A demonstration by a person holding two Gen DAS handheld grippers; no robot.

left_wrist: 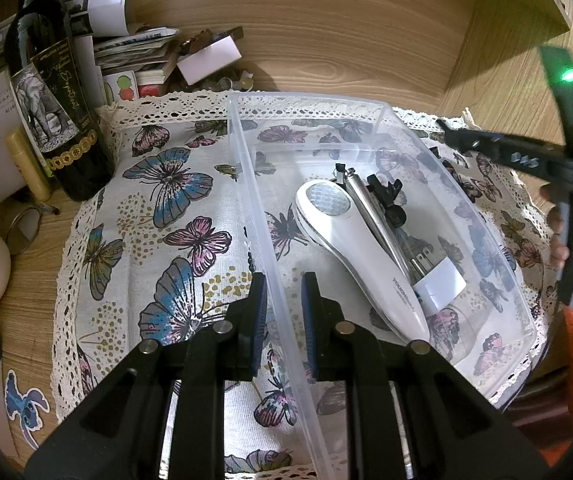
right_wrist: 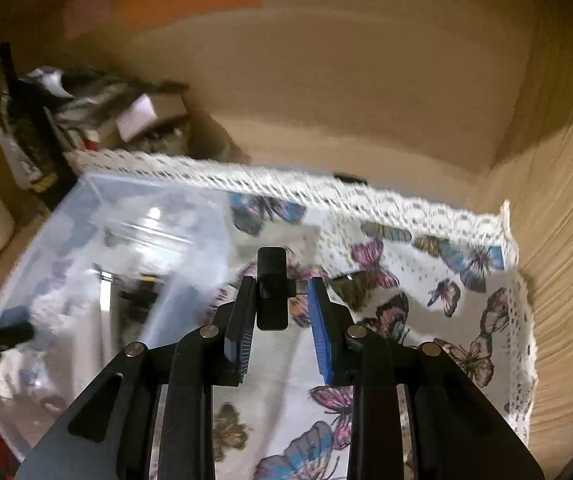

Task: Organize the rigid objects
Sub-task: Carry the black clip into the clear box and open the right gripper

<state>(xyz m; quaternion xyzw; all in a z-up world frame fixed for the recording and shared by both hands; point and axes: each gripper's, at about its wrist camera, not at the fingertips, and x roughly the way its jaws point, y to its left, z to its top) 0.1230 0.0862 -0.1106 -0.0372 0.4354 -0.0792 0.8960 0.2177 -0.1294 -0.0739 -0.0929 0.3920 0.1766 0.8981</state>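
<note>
Lying slantwise in the clear bin (left_wrist: 382, 120), a glossy white handheld device (left_wrist: 358, 256).

Bare cloth (left_wrist: 174, 208) lies open at 9 o'clock of the clear bin (left_wrist: 382, 120). A wine bottle (left_wrist: 58, 120) and paper clutter (left_wrist: 134, 52) crowd 10 o'clock; a wooden wall (left_wrist: 498, 40) blocks 2 o'clock.

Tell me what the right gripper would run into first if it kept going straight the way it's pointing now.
Most likely the butterfly cloth ahead of it. The right gripper, clamped on a small black object, angles down toward bare cloth just right of the clear plastic bin. The view is blurred, so depth is uncertain.
</note>
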